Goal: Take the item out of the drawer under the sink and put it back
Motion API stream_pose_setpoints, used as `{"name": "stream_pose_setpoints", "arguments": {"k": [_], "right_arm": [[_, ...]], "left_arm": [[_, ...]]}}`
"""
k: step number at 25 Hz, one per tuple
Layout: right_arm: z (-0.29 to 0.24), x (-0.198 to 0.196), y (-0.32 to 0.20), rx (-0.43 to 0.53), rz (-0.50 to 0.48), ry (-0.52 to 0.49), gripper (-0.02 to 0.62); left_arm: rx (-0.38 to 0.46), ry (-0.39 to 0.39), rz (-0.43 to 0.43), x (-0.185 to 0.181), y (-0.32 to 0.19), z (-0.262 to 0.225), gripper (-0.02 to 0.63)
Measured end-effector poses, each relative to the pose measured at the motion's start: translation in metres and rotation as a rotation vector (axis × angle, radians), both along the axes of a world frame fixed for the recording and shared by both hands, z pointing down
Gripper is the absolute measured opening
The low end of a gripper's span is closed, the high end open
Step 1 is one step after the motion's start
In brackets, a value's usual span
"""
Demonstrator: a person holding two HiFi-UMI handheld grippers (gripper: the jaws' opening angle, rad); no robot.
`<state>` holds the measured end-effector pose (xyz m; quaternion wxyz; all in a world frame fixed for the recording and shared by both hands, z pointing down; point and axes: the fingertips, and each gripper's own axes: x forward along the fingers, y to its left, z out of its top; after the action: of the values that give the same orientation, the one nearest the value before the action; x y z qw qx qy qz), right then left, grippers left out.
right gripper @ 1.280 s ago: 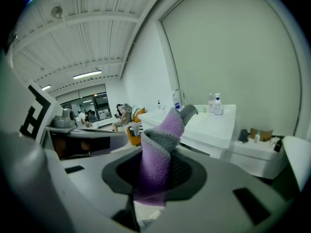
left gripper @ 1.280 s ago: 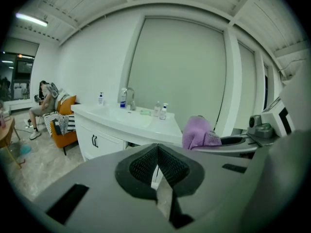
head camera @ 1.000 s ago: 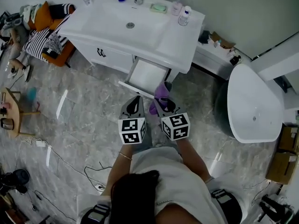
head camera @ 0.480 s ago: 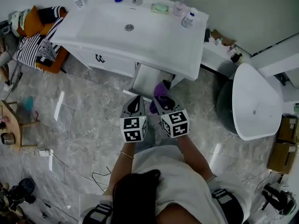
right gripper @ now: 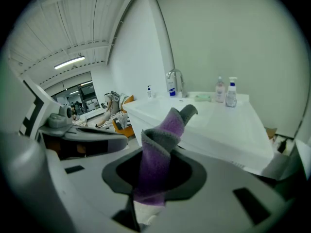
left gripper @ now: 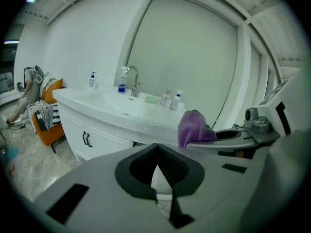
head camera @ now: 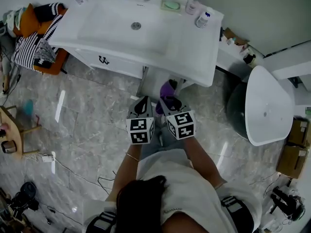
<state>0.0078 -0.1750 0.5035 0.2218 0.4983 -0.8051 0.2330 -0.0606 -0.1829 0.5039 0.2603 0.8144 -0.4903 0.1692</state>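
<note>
In the head view, my right gripper (head camera: 168, 105) is shut on a purple cloth (head camera: 166, 91), which sticks up out of its jaws just in front of the open white drawer (head camera: 151, 83) under the sink (head camera: 136, 25). The counter edge hides most of the drawer. In the right gripper view the purple cloth (right gripper: 163, 140) stands folded between the closed jaws of the right gripper (right gripper: 155, 152). My left gripper (head camera: 142, 103) hangs beside it on the left, jaws together and empty. The left gripper view shows the left gripper (left gripper: 157, 148) with the cloth (left gripper: 194, 127) off to its right.
Bottles (head camera: 201, 18) and a soap dish (head camera: 171, 5) stand on the vanity counter. A shut cabinet door with a dark handle (head camera: 103, 60) is left of the drawer. A white toilet (head camera: 265, 108) stands to the right. An orange chair with striped clothes (head camera: 36, 38) is at the left, and cables (head camera: 73, 171) lie on the floor.
The view has moved closer to the vanity, so the counter now covers more of the drawer. Both grippers sit nearer the drawer front. The cloth is still held.
</note>
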Motion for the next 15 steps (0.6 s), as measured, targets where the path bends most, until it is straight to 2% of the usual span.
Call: {"name": "stream_pose_setpoints", "arguments": {"k": [6,8,11,15], "right_arm": [[0.024,0.004,-0.021,0.003,-0.016,0.032,0.120],[0.033,0.007,-0.025,-0.008,-0.020,0.039,0.120],[0.050,0.010,-0.029,-0.037,-0.018,0.024,0.119],[0.078,0.010,-0.034,-0.069,-0.001,0.001,0.118]], "left_arm": [[0.028,0.040,-0.031,0.002,-0.018,0.006,0.003],[0.029,0.029,-0.028,0.005,-0.023,0.012,0.003],[-0.010,0.006,-0.029,0.007,-0.030,0.031,0.003],[-0.070,0.022,-0.010,0.010,-0.032,0.060,0.003]]}}
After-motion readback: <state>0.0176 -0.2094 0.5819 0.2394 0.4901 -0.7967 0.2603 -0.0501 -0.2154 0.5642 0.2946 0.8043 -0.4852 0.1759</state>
